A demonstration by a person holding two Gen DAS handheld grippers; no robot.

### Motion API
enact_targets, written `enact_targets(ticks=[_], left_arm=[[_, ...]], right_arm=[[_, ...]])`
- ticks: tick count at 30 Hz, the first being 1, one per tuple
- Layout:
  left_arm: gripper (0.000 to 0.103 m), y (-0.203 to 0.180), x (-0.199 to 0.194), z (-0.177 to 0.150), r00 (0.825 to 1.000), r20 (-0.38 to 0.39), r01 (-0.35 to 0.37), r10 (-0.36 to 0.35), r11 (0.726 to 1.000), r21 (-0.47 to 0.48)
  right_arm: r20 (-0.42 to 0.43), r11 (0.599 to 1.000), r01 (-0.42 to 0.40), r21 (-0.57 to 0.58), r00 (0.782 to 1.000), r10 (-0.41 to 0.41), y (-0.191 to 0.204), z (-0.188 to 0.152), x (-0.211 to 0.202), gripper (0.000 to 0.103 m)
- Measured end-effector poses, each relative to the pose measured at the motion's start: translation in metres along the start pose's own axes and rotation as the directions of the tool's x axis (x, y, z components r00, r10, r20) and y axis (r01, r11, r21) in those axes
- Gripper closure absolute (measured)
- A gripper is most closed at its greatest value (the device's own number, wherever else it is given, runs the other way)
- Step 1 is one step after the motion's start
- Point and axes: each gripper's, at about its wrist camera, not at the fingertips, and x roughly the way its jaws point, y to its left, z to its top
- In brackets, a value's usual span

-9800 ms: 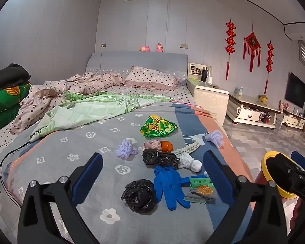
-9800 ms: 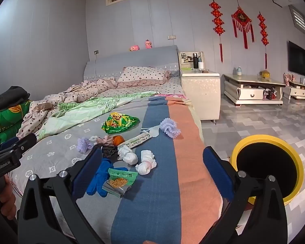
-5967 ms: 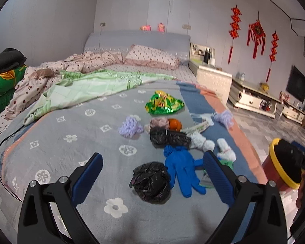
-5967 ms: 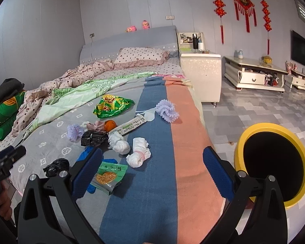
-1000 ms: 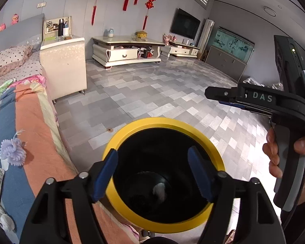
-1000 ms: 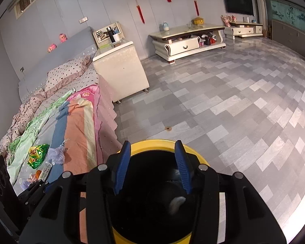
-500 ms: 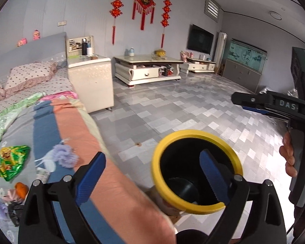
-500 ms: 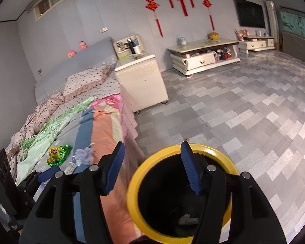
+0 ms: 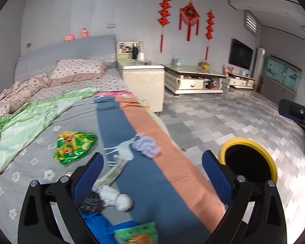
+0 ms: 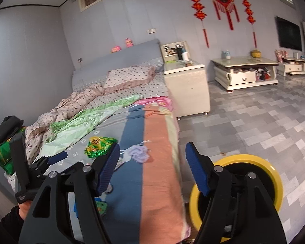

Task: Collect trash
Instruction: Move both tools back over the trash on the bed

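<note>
Trash lies on the bed: a green snack bag (image 9: pixel 74 146), a purple fluffy ball (image 9: pixel 146 146), a white wad (image 9: pixel 117 199), a blue glove (image 9: pixel 100 226), a green packet (image 9: pixel 139 233) and a black crumpled bag (image 9: pixel 90 202). The yellow-rimmed black bin (image 9: pixel 249 159) stands on the floor beside the bed. My left gripper (image 9: pixel 152 174) is open and empty above the bed's near end. My right gripper (image 10: pixel 152 168) is open and empty over the bed edge, the bin (image 10: pixel 236 191) at its right.
A cream nightstand (image 9: pixel 141 81) stands by the headboard, low TV cabinets (image 9: pixel 193 79) along the far wall. A green quilt (image 9: pixel 26 118) and pillow (image 9: pixel 77 70) lie on the bed's far side. Grey tiled floor (image 9: pixel 223 118) spreads to the right.
Both grippers have swung left from above the bin back toward the bed. The bin now sits at the lower right of both views and the trash on the bed is in view again.
</note>
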Motion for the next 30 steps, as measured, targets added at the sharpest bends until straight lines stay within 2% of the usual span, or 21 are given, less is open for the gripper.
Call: enact_targets(ticks=[6, 12, 19, 30], left_arm=[[0.009, 0.056, -0.008, -0.014, 0.994, -0.013, -0.113, 0.113, 0.993, -0.039], [0.009, 0.110, -0.007, -0.033, 0.977, -0.053, -0.212, 0.208, 0.973, -0.089], [0.009, 0.163, 0.006, -0.060, 0.952, -0.117, -0.299, 0.284, 0.942, -0.150], [0.009, 0.224, 0.040, -0.096, 0.924, -0.205, -0.363, 0.323, 0.908, -0.206]], right_arm=[[-0.057, 0.995, -0.083, -0.046, 0.995, 0.081, 0.045, -0.015, 0.024, 0.037], [-0.140, 0.983, -0.156, -0.101, 0.980, 0.141, 0.079, -0.043, 0.059, 0.037], [-0.277, 0.962, -0.227, -0.151, 0.944, 0.179, 0.119, -0.086, 0.109, 0.037], [-0.453, 0.951, -0.269, -0.151, 0.874, 0.175, 0.132, -0.148, 0.169, 0.037]])
